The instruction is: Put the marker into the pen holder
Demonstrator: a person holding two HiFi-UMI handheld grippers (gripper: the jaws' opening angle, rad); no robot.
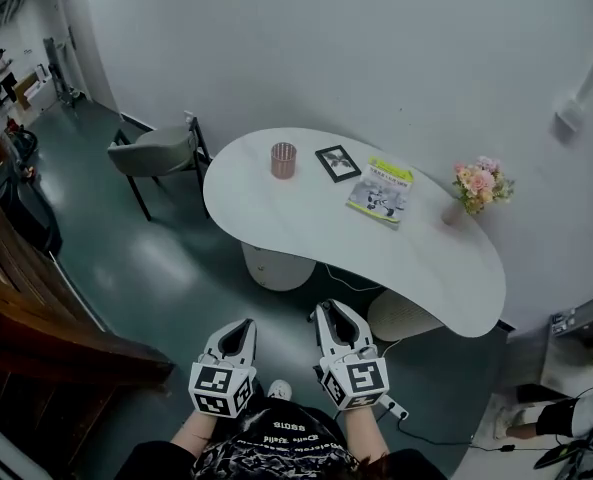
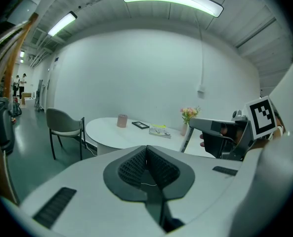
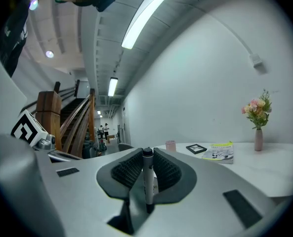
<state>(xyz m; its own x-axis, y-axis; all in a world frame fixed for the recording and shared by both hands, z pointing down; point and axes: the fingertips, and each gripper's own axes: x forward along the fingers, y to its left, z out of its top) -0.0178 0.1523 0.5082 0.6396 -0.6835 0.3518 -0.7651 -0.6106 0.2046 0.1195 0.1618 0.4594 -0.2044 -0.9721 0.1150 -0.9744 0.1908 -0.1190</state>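
The right gripper (image 3: 147, 153) is clamped on the marker (image 3: 147, 181), which stands upright between its pads. The left gripper (image 2: 146, 149) has its jaws together, with nothing in them. The pen holder (image 1: 283, 159) stands on the table (image 1: 276, 230), well ahead of both grippers. The pads hold only a short part of the marker, so I think it may tilt or slip on the way. Its end could then miss the opening or knock the holder over.

Smooth table (image 1: 276, 218), glossy floor (image 1: 156, 268), marker (image 3: 147, 177) perhaps plastic
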